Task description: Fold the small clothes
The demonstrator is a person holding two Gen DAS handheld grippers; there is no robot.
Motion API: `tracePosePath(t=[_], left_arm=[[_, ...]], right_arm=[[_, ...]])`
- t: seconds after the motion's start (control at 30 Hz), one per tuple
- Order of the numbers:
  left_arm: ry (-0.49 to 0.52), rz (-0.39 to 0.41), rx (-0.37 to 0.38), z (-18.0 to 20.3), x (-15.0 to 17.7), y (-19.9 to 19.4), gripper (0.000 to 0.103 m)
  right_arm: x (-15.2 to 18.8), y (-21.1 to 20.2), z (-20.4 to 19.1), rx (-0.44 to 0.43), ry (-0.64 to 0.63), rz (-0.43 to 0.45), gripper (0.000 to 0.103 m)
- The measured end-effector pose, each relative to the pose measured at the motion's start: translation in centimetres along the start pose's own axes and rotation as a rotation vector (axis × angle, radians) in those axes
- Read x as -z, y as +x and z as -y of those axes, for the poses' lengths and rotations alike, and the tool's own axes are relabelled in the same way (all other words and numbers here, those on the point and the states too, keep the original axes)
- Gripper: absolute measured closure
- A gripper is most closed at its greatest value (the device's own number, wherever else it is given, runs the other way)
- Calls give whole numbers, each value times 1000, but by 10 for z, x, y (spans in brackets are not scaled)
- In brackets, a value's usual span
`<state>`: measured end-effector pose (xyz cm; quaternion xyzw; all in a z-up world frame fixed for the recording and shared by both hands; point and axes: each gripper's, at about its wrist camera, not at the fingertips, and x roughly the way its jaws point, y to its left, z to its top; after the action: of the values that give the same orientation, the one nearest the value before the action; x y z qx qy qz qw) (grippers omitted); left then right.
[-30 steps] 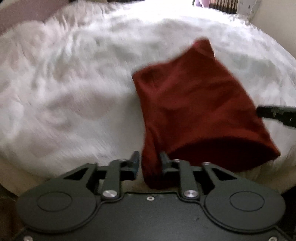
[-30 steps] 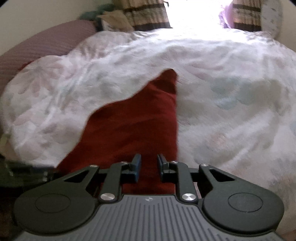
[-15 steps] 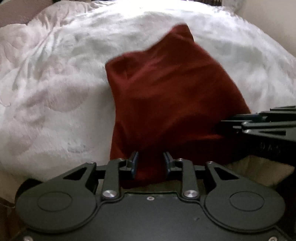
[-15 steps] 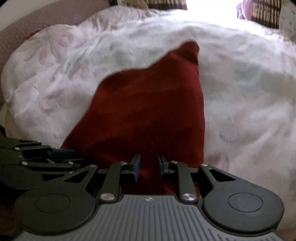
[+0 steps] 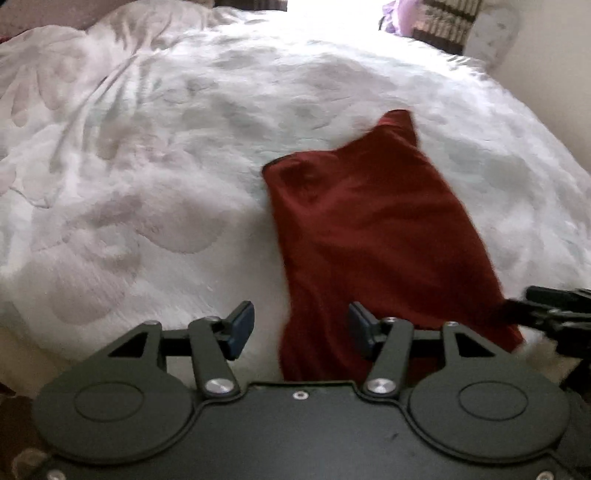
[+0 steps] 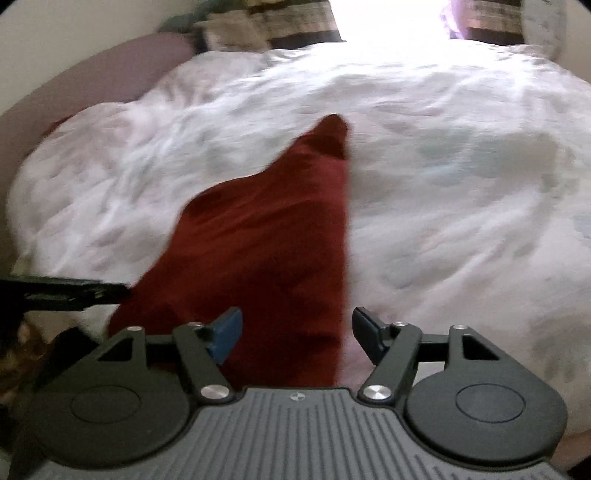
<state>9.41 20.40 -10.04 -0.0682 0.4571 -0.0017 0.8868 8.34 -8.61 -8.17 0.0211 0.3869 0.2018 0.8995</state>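
Observation:
A dark red garment (image 5: 373, 236) lies folded on the white floral bedspread (image 5: 147, 166), its near edge at the front edge of the bed. My left gripper (image 5: 301, 328) is open, with the garment's near left corner lying between the wide-apart fingers. In the right wrist view the same red garment (image 6: 266, 251) stretches away to a pointed far corner. My right gripper (image 6: 295, 336) is open too, fingers spread to either side of the cloth's near right corner. Each gripper's tip shows at the edge of the other's view.
The bedspread (image 6: 461, 184) covers the whole bed. A mauve headboard or cushion (image 6: 92, 85) runs along the left. Striped curtains (image 6: 295, 18) and a bright window stand behind the bed. A pale wall (image 5: 554, 74) rises at the right.
Both grippers were shut on the garment's near corners and have now opened, releasing it. The cloth has settled flat on the bed.

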Motion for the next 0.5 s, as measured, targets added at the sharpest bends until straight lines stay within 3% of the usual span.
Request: tracePosePath(t=[0.17, 0.3, 0.5], left_arm=[[-18, -20, 32, -1, -19, 39, 45], [-70, -41, 78, 2, -25, 66, 44], [-163, -67, 132, -8, -36, 105, 31]], right_arm=[[-11, 25, 26, 0, 99, -21, 23], [-16, 50, 38, -52, 171, -52, 23], [-25, 75, 38, -122, 184, -88, 17]])
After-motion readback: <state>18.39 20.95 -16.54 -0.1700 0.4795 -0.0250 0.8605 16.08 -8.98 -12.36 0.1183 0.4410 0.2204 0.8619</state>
